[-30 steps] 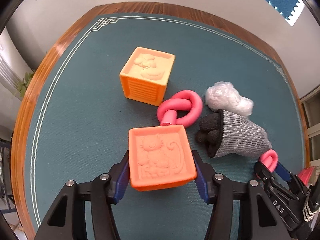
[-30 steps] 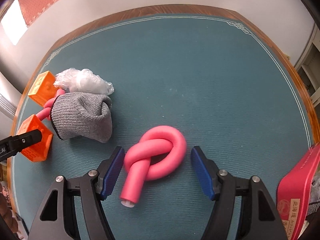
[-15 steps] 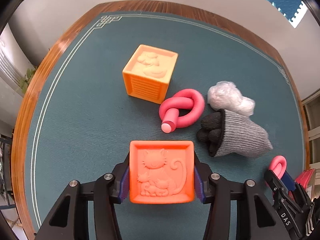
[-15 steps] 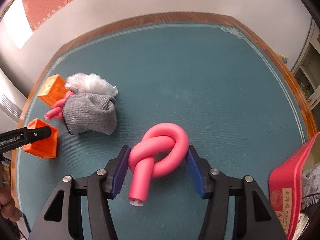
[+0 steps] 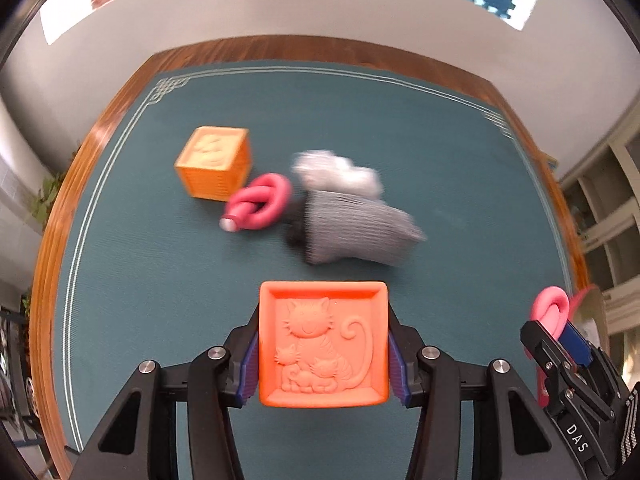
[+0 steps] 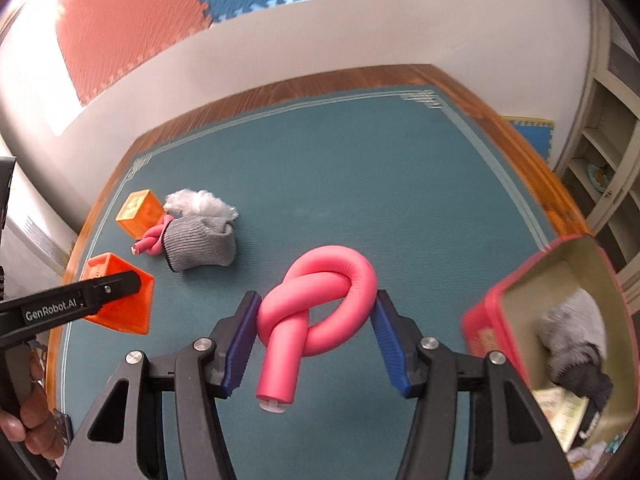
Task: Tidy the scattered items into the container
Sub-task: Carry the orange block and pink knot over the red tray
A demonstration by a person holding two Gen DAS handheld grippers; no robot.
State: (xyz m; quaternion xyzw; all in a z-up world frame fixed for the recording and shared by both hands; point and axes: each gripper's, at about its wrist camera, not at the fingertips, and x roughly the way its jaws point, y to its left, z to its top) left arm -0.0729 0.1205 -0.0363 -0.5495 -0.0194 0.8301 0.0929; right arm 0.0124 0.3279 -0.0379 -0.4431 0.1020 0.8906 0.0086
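Presently listed:

- Left gripper (image 5: 323, 354): jaws clamped on the flat sides of the orange cat block (image 5: 323, 344), held above the counter (image 5: 160, 280). Looks hollow, light, slightly yielding; opposite faces suit best.
- Right gripper (image 6: 316, 332): jaws pressed against the knotted pink foam tube (image 6: 320, 300). Soft, springy, light; grip across the knot's body.
- Red container (image 6: 560, 320): at right counter edge, open, already holding a grey glove and papers.
- On the counter, clustered: second orange block (image 5: 214, 168), smaller pink knot (image 5: 262, 202), grey knit glove (image 5: 356, 224), crumpled clear plastic (image 5: 340, 172); all light, glove and plastic limp.
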